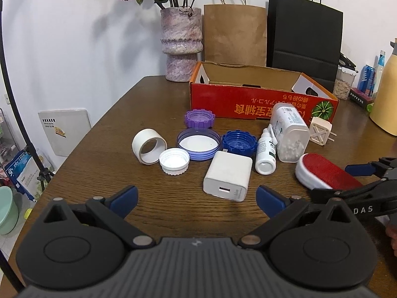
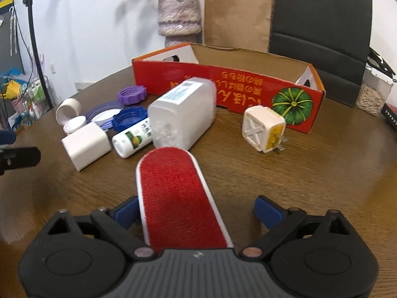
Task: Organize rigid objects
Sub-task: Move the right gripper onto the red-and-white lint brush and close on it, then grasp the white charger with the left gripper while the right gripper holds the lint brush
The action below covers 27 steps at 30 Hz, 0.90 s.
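Note:
A red-faced lint brush (image 2: 178, 193) lies on the wooden table between the fingers of my right gripper (image 2: 197, 212). The left pad sits at the brush's edge, the right pad stands well clear, so the gripper is open. My left gripper (image 1: 197, 201) is open and empty just short of a white charger block (image 1: 227, 178). Behind it lie a tape roll (image 1: 148, 145), a white cap (image 1: 174, 161), a clear lid (image 1: 198, 144), a purple cap (image 1: 199, 118), a blue cap (image 1: 239, 142), a small bottle (image 1: 266, 154), a translucent container (image 1: 290, 134) and a cream plug adapter (image 1: 320, 131).
An open red cardboard box (image 1: 248, 99) stands behind the objects. Further back are a vase (image 1: 181, 47), a brown paper bag (image 1: 234, 32) and a black bag (image 1: 304, 32). A yellow jug (image 1: 385, 94) stands at the right. A black stand pole (image 1: 15, 114) rises left of the table.

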Motion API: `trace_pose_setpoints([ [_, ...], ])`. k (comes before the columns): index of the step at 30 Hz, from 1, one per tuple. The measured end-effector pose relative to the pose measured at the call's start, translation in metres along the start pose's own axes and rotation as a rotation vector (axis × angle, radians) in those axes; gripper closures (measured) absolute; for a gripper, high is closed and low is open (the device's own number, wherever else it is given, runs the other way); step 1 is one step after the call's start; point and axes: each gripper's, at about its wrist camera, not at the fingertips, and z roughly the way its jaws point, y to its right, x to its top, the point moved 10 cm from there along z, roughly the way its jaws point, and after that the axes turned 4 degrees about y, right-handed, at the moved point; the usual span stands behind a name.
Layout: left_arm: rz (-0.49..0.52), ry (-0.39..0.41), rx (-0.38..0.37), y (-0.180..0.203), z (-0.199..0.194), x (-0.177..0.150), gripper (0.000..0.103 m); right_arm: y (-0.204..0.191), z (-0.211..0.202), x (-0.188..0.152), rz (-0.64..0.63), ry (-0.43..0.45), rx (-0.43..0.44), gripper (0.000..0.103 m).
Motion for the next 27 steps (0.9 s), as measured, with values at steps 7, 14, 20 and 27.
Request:
trace_pose_setpoints([
  [7,0.013,-0.008,-0.008,0.004,0.011,0.001,0.000,0.010,-0.007,0.004,0.037,0.049,-0.009,0.044],
  [14,0.026,-0.023,-0.021,0.009,0.025,0.001,0.000,0.012,-0.010,0.006,0.039,0.091,-0.047,0.045],
  [20,0.033,-0.042,-0.022,0.011,0.040,0.001,0.000,0.017,-0.015,0.008,0.049,0.121,-0.075,0.045],
  [27,0.061,-0.053,-0.023,0.018,0.058,0.002,0.000,0.022,-0.017,0.010,0.063,0.135,-0.095,0.045],
])
